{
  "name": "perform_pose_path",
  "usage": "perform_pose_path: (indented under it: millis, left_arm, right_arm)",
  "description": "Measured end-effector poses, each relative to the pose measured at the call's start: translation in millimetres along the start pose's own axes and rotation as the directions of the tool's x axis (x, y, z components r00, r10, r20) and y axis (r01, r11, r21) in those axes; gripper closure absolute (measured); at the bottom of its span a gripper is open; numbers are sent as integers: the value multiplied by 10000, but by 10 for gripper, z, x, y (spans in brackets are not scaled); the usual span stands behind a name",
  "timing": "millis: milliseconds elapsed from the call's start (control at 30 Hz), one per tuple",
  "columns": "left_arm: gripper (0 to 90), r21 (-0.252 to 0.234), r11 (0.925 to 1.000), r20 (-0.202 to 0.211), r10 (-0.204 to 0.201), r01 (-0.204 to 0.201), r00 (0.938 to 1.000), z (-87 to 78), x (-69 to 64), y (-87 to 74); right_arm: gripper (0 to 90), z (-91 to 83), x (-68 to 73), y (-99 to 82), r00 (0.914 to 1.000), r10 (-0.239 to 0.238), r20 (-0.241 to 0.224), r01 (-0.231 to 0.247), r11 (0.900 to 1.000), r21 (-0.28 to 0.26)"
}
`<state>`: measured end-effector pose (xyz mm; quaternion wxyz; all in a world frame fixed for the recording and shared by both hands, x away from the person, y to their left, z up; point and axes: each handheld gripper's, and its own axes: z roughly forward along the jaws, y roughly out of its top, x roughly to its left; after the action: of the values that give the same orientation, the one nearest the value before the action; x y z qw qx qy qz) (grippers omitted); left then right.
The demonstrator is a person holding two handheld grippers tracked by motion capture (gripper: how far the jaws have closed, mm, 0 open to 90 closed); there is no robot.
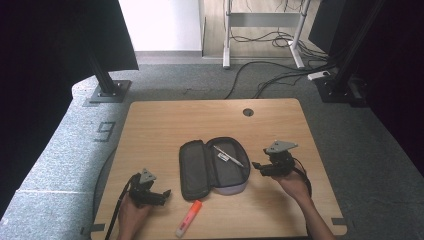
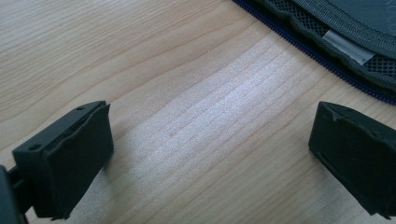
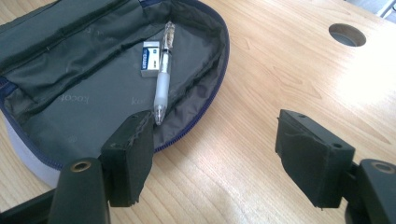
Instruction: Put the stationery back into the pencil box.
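Orange highlighter pen (image 1: 189,218) lies on the wooden worktop (image 1: 155,125), long axis toward the open grey pencil case (image 1: 214,167), nearest the empty, open left gripper (image 1: 166,193); right gripper (image 1: 255,164) open too.

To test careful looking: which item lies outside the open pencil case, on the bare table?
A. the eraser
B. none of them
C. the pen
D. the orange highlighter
D: the orange highlighter lies on the table in front of the pencil case, while the pen and eraser rest inside it.
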<state>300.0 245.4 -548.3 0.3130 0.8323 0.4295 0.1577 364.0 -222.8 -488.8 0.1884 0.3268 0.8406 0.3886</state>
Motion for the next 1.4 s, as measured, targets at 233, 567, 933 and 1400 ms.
perform_pose_path:
  millis: [233,567,933,1400]
  left_arm:
    - [0,0,10000,0,0,0,10000,0,0,0]
    - [0,1,10000,-1,-1,1,10000,0,0,0]
    - [0,-1,10000,0,0,0,10000,0,0,0]
    - [0,-1,10000,-1,0,0,10000,0,0,0]
  right_arm:
    - [253,-32,-22,-86,9997,225,78,-225,9997,-57]
    - [201,-46,-73,-250,9989,431,196,-433,9990,101]
    - [135,22,-100,-462,9970,699,331,-715,9963,473]
    - [95,97,-93,-656,9950,878,480,-911,9932,719]
